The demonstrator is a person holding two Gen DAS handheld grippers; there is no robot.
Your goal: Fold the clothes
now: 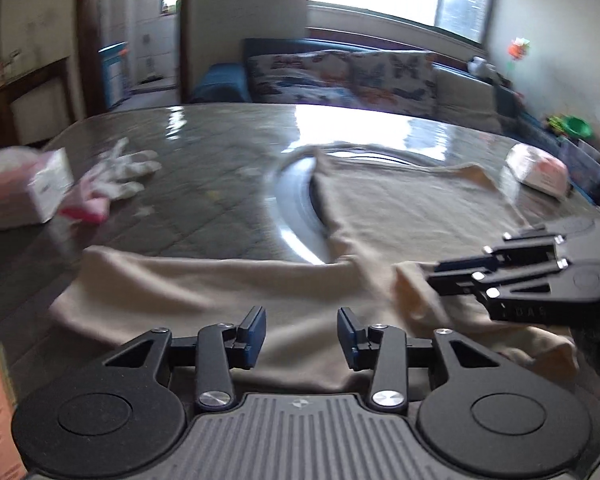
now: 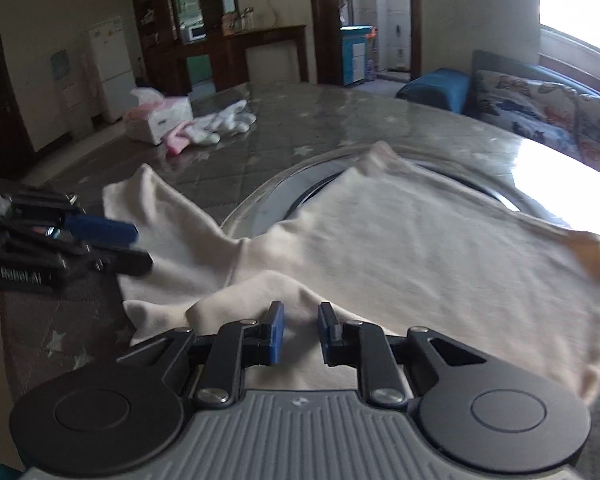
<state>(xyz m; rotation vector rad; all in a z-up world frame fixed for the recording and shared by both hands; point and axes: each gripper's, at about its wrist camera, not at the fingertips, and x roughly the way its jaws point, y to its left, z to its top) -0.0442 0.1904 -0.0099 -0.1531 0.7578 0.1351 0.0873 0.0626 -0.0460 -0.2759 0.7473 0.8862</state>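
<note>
Cream shirt [image 2: 420, 248] lies flat, one sleeve [image 2: 160, 216] stretched toward the socks [image 2: 220, 124].

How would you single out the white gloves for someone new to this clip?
Start at the big glossy table and go to the end away from the cream garment. Beside the tissue pack lie the white gloves: spread fingers and a pink cuff mark them out.

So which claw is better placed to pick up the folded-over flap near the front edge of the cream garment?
Probably the right claw: it is open with the raised flap of the cream garment directly ahead of its fingers. The left claw, also open, sits over flat cloth further along.
</note>
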